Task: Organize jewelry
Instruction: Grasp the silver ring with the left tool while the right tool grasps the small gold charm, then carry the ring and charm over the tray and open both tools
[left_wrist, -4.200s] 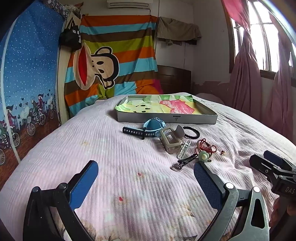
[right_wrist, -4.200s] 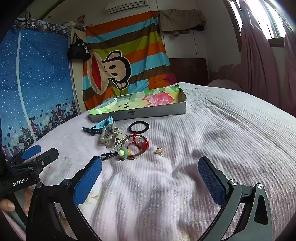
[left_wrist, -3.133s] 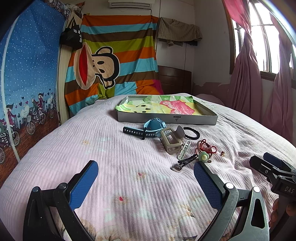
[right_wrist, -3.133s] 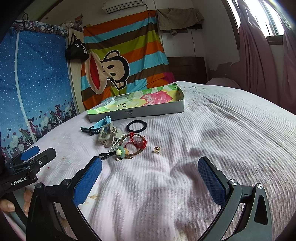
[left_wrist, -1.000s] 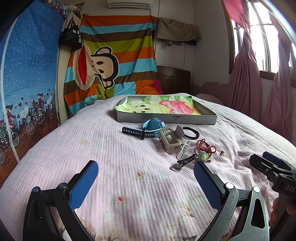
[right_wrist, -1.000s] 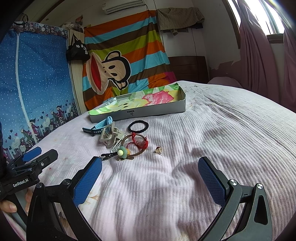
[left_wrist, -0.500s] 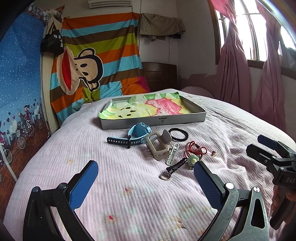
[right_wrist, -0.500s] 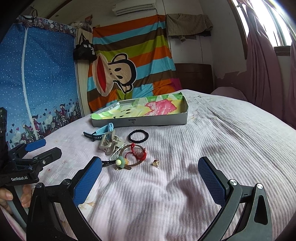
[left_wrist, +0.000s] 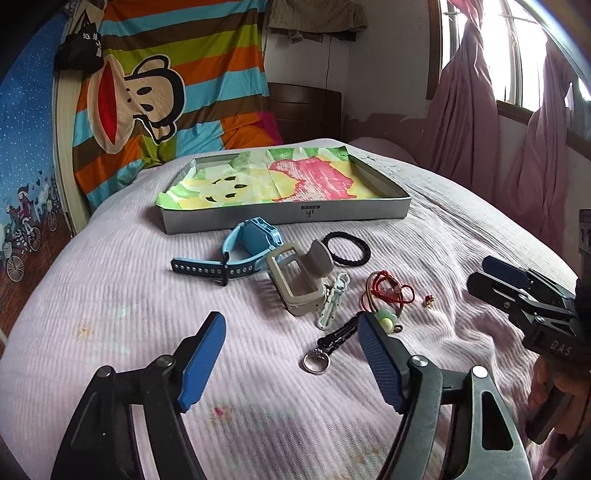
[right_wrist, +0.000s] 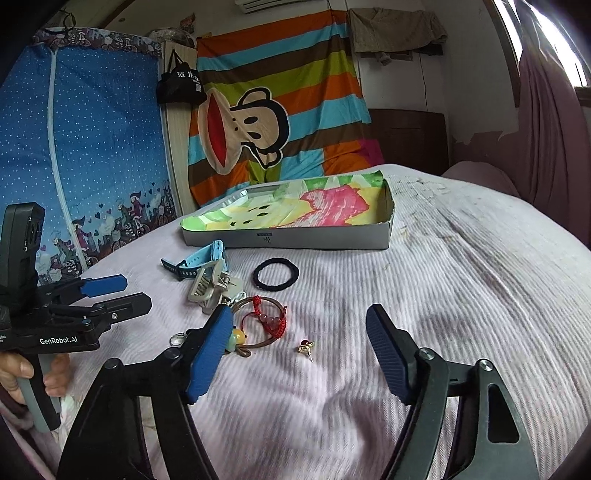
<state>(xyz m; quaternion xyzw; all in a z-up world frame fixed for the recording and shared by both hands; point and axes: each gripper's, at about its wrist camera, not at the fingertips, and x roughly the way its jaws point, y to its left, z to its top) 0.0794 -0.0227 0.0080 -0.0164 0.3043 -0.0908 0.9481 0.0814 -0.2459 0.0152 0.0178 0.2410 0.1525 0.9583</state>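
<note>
Both grippers have edged forward toward the scattered pieces since a second ago, and both sets of jaws have just been closing from full spread to a middling gap, with nothing between them. On its own view the left gripper (left_wrist: 291, 332) hangs over bare bedspread (left_wrist: 122, 295), its right-hand pad just short of the small ring (left_wrist: 316, 362) on the black clasp. The right gripper (right_wrist: 295, 328) hovers with the gold earring (right_wrist: 306, 346) lying in the gap ahead of its pads, untouched.

From the left view, the jewelry lies in a loose cluster at about 1 o'clock of the left gripper: blue watch (left_wrist: 251, 240), grey claw clip (left_wrist: 295, 277), black hair tie (left_wrist: 347, 248), red cord bracelet (left_wrist: 388, 291). The lined tray (left_wrist: 288, 218) sits beyond at 12 o'clock, holding none of them (only its patterned paper shows).

This looks like the approach before a first pick. Next each gripper likely needs to drop lower and centre on one small piece, the earring calling for a fine, low pinch against soft fabric.
</note>
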